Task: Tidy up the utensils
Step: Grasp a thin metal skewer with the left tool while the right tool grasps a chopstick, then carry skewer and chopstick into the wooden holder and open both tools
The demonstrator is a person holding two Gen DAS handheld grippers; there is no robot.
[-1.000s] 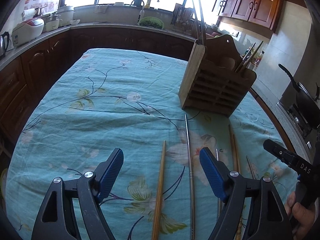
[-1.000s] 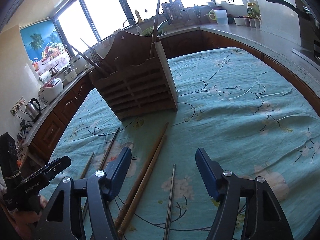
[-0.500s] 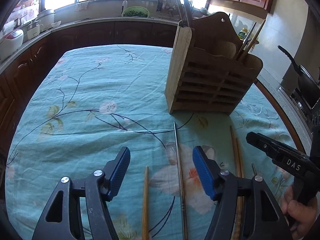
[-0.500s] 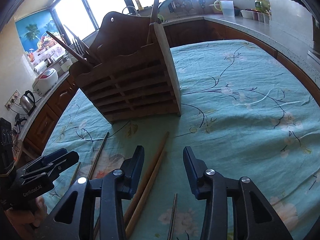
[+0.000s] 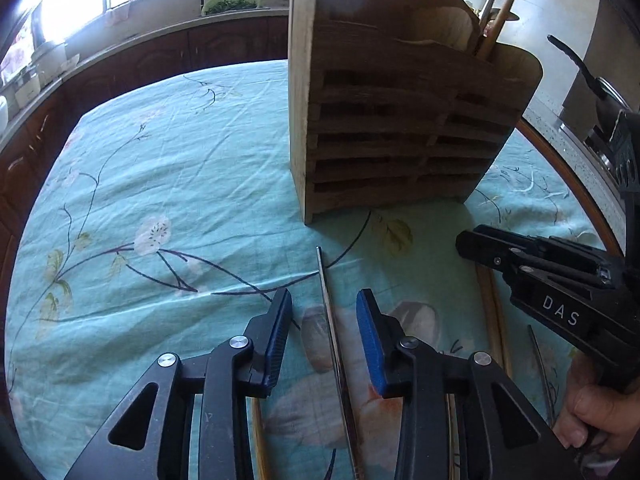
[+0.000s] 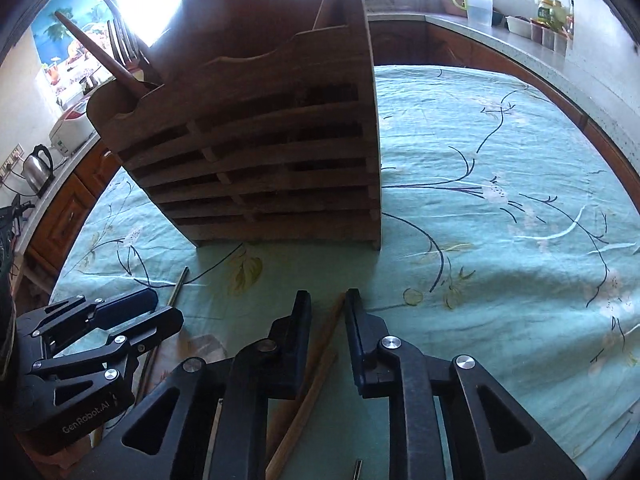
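A wooden slatted utensil holder (image 5: 400, 120) stands on the teal floral tablecloth (image 5: 160, 184), with chopsticks and forks standing in it; it also fills the right wrist view (image 6: 260, 140). My left gripper (image 5: 324, 334) is open, its pads on either side of a metal chopstick (image 5: 326, 292) lying on the cloth, not touching it. My right gripper (image 6: 328, 326) is open, narrowly, around the tips of two wooden chopsticks (image 6: 326, 336) on the cloth. The right gripper also shows in the left wrist view (image 5: 540, 276), and the left one in the right wrist view (image 6: 100, 332).
More chopsticks lie on the cloth: a wooden one (image 5: 490, 312) and a metal one (image 5: 540, 364) at the right, another wooden one (image 5: 258, 436) by my left finger. Kitchen counters (image 5: 120, 52) ring the table, with a kettle (image 6: 38, 166) and a pan (image 5: 588, 80).
Both grippers have moved forward and down toward the holder and the cloth. Both have narrowed, the left around the metal chopstick, the right around the wooden pair.
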